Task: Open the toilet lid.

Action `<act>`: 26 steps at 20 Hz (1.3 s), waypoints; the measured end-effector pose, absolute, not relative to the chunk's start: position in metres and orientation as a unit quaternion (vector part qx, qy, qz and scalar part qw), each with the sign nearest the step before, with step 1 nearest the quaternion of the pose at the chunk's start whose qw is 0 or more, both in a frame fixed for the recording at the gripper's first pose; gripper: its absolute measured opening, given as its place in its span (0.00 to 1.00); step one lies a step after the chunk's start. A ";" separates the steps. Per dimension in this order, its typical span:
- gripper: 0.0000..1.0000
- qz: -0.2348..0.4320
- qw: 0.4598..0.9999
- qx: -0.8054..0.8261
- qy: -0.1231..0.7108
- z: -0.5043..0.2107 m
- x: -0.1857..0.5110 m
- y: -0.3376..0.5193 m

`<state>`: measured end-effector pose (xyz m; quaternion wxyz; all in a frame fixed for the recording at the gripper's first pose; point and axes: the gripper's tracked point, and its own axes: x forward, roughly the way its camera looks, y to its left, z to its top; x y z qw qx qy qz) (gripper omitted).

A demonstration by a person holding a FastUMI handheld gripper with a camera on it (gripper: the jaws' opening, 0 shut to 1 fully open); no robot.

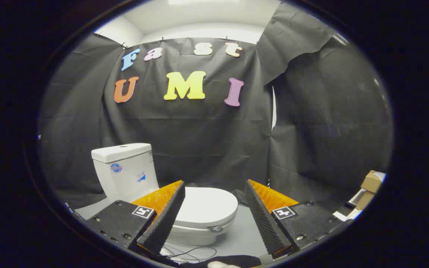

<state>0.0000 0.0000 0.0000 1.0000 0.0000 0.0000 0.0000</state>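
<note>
Beyond the left finger stands a white toilet (169,193), its tank (125,171) behind and its lid (207,204) down flat. Fingers of the gripper (214,190) are spread wide, holding nothing. Cardboard boxes (371,182) sit far right.

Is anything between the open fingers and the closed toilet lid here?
Nothing visible. The gripper is open and holds nothing; the shut lid lies just ahead between its fingers. The tank stands behind the lid.

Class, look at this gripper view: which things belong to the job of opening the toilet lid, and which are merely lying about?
Belong to the job:
white closed toilet lid
white ceramic cistern
open gripper, short of the lid

Lying about:
brown cardboard boxes
thin black cable on the floor
</note>
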 end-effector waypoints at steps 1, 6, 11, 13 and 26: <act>1.00 0.000 1.000 -0.001 -0.002 0.001 -0.001 0.000; 1.00 0.002 1.000 0.012 0.005 -0.005 0.003 0.000; 1.00 0.006 1.000 0.012 0.007 -0.006 0.002 0.002; 1.00 0.006 1.000 0.013 0.005 -0.004 0.002 0.001; 1.00 0.007 1.000 0.027 -0.002 0.004 0.007 -0.001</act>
